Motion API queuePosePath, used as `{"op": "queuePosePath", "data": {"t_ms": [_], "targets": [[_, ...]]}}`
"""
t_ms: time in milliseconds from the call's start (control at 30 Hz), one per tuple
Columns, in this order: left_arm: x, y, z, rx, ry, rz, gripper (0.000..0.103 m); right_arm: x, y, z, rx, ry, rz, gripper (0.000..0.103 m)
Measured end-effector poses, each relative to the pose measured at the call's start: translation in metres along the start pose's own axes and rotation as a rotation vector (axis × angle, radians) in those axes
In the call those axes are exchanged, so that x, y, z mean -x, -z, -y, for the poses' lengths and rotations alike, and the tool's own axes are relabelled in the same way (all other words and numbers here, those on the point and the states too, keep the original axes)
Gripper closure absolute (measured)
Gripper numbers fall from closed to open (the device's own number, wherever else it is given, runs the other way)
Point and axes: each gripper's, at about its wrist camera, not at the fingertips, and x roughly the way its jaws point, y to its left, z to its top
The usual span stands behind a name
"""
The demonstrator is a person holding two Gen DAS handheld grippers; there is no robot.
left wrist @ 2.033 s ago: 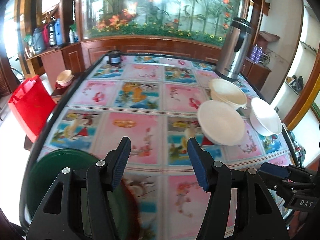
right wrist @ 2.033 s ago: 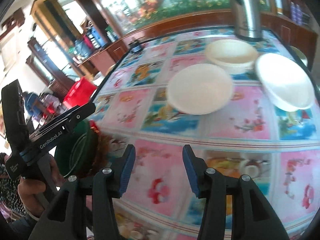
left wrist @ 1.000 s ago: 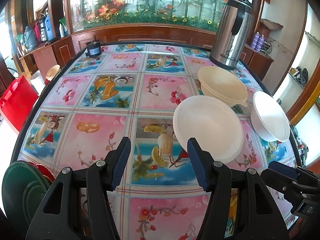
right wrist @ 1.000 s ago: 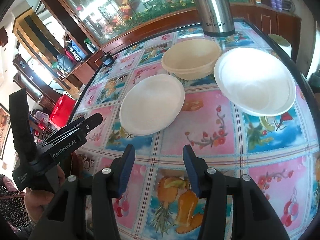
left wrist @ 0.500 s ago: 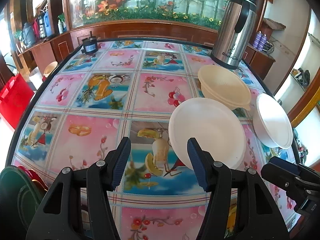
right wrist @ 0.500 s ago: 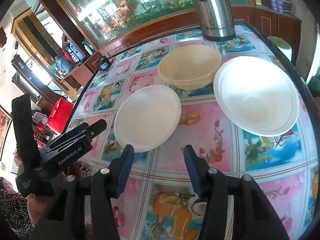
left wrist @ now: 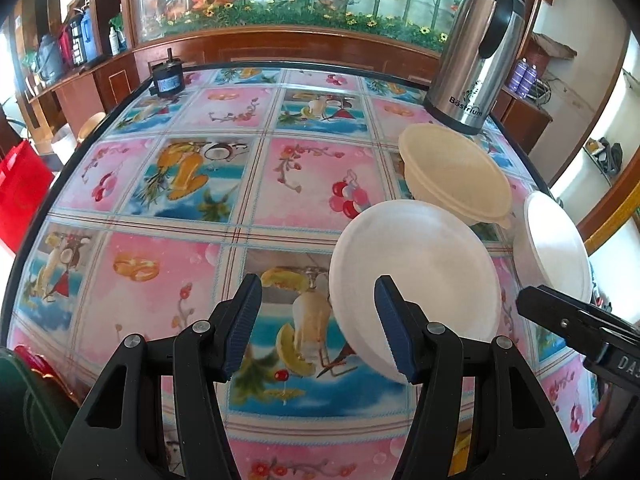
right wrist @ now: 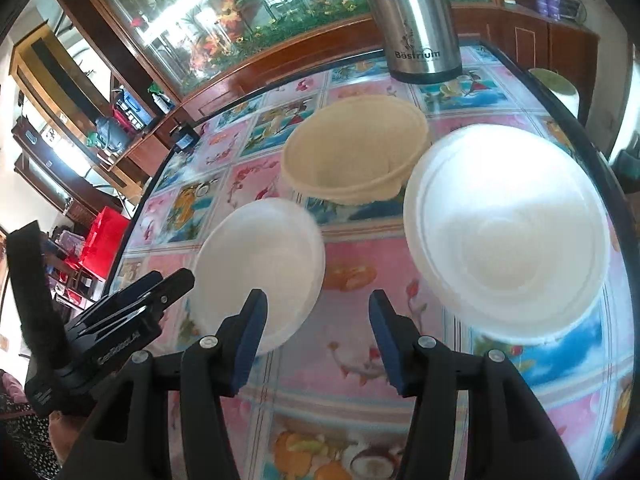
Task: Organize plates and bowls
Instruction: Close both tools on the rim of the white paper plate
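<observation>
— Closing in on what?
— My left gripper [left wrist: 316,324], jaws apart and empty, has slid up to the white plate [left wrist: 416,268] by the cream bowl [left wrist: 456,172]; my right gripper [right wrist: 314,340], also parted, now faces the white bowl [right wrist: 508,236]
— So?
— Pickup looks next

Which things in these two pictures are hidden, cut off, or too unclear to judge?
- Green plates, left wrist view: cut off by the lower left edge; their number cannot be counted.
- White plate, left wrist view: its near rim is behind the left gripper's finger; contact cannot be judged.
- Steel flask, right wrist view: its top is cut off by the upper edge.
- Small black object at the table's far edge: too small to identify.
</observation>
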Motion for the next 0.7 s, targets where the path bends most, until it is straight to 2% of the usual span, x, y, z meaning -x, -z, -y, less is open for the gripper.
{"op": "queuePosePath", "data": {"t_ms": [300,467,700], "targets": [[-0.017,0.000,0.000,-0.002,-0.022,-0.031,0.044,-0.013,-0.010,-0.002,0.009,-0.022,-0.010,0.051],[-0.023,0.000,0.003,-0.007,-0.025,-0.040,0.044,-0.021,-0.011,-0.001,0.013,-0.016,-0.019,0.057],[-0.028,-0.002,0.006,-0.010,-0.027,-0.038,0.044,-0.032,-0.013,0.001,0.012,-0.013,-0.035,0.060]]}}
